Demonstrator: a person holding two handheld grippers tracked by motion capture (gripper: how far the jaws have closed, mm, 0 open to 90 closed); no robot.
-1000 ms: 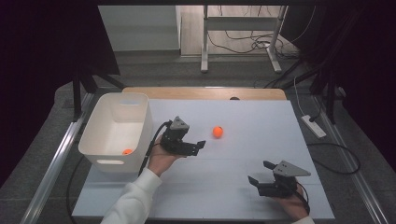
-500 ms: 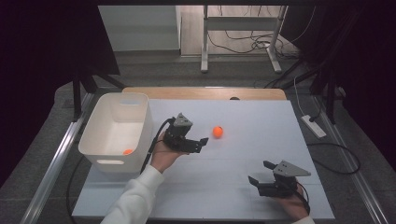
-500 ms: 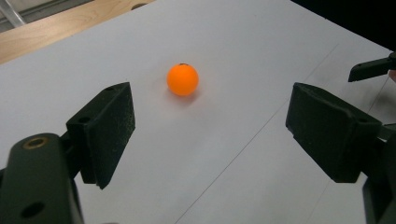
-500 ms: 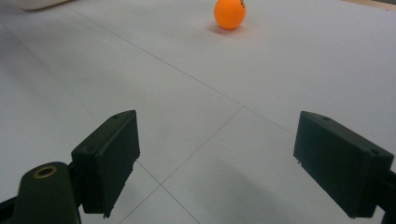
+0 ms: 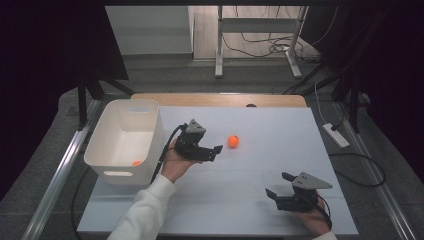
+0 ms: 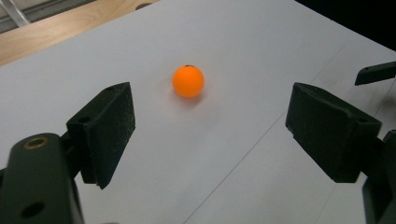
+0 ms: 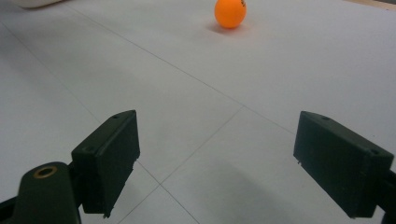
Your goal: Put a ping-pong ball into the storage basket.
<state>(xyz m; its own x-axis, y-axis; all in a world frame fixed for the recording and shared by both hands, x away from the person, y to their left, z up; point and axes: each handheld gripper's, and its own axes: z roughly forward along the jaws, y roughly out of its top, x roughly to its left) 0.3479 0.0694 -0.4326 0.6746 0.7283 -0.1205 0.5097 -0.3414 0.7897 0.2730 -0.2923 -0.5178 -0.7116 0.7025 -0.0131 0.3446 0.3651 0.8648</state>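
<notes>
On white table (image 5: 250, 200) (dark room): ball (image 5: 233, 141)

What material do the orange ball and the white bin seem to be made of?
The orange ball looks like thin, hard plastic with a matte finish: even colour, no strong glare, a small dark print on top, much like a table-tennis ball. The white bin looks like moulded plastic, smooth and slightly glossy: thin walls, rounded corners and a cut-out handle slot. Neither material can be confirmed by sight alone.
</notes>
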